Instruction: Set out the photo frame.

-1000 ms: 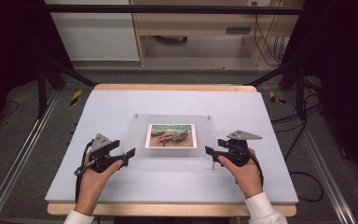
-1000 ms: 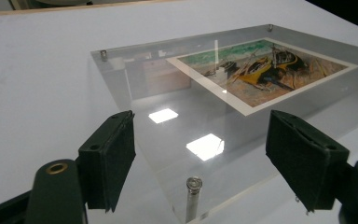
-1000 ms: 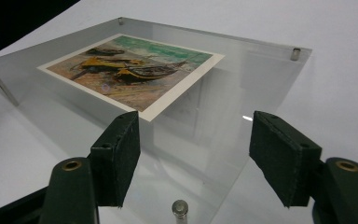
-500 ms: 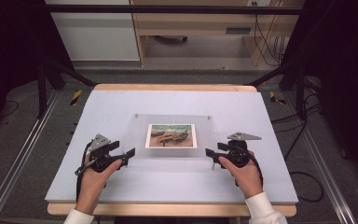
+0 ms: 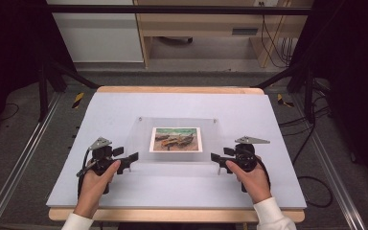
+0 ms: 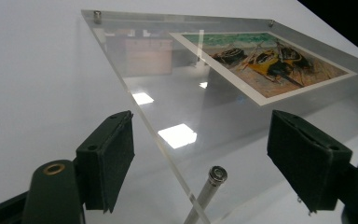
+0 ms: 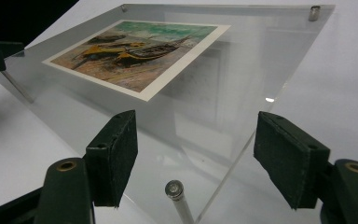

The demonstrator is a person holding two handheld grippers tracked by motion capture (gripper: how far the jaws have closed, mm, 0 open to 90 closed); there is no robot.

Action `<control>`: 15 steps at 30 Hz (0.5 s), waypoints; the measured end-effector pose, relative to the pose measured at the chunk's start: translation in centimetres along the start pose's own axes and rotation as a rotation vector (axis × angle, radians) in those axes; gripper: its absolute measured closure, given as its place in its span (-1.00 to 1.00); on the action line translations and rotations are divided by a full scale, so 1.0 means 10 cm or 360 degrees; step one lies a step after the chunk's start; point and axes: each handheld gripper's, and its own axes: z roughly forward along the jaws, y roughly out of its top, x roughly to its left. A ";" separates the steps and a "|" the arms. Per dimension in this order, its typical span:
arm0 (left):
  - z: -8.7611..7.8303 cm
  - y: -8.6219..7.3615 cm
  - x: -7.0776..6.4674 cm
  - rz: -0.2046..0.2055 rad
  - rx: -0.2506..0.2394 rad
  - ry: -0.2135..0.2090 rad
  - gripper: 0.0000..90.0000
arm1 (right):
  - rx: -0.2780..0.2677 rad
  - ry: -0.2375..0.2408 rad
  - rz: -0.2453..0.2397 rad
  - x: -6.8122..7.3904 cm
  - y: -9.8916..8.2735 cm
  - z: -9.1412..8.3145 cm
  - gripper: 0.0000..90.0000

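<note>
Mid-frame, the acrylic frame [image 5: 177, 140] on metal standoffs [image 6: 209, 186] blocks the centre; bare table [image 5: 124, 108] lies open to its left, right and top.

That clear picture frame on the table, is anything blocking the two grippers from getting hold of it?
Nothing visible is. The left gripper and right gripper sit open at the near corners of the clear frame, jaws either side of the corner edge. Only each corner's own metal standoff post stands between the jaws.

Bright overhead light, glare patches on the acrylic sheet [image 6: 177, 135], perhaps slightly soft focus
</note>
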 end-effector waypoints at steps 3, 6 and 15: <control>0.02 0.00 0.01 -0.0036 0.0010 -0.0031 -0.46 | 0.0005 0.0003 0.0019 -0.01 0.00 0.01 -0.32; 0.04 0.00 0.01 -0.0066 0.0021 -0.0058 -0.46 | 0.0006 0.0002 0.0023 -0.01 0.00 0.01 -0.32; 0.03 0.00 0.02 -0.0098 0.0042 -0.0085 -0.47 | 0.0016 0.0007 0.0028 0.00 0.01 0.00 -0.33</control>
